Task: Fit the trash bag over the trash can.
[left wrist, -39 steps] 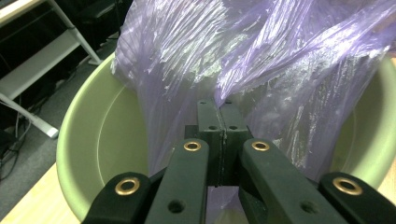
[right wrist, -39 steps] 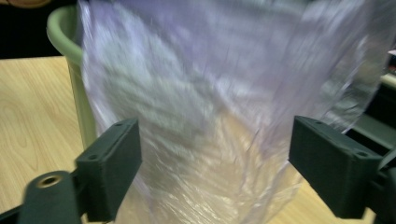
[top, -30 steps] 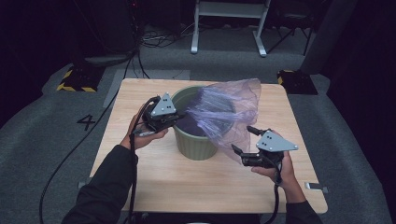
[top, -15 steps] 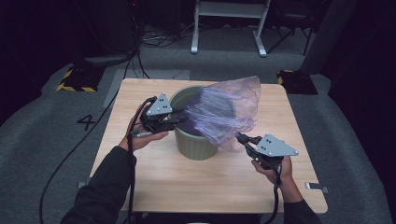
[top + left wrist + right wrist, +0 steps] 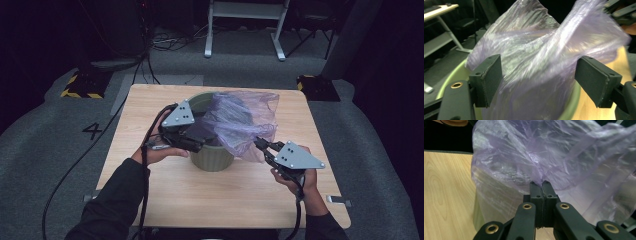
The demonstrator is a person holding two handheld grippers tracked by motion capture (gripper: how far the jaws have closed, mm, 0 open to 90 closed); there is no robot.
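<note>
My right gripper (image 5: 542,185) had its jaws pressed flat together on a fold of the purple plastic bag (image 5: 554,155), the film gathered into a pinch right at the tips. My left gripper (image 5: 541,75) had just been opening: its two pads (image 5: 491,75) stood wide apart with the bag's film bulging up between them, and neither pad pressed on it.

From above, my left gripper (image 5: 192,137) sat at the near-left rim of the green bin (image 5: 212,157), pointing across its mouth, while my right gripper (image 5: 263,146) held the bag's edge just off the bin's right side, a little above the table. The bag (image 5: 245,120) spread out of the bin's mouth and billowed towards the right and far side, partly draped over the rim. The bin stood upright near the middle of the wooden table (image 5: 150,200). My forearms, in dark sleeves, came in from the near edge, a cable trailing off the left gripper over the table's left side down to the grey floor (image 5: 60,150).
</note>
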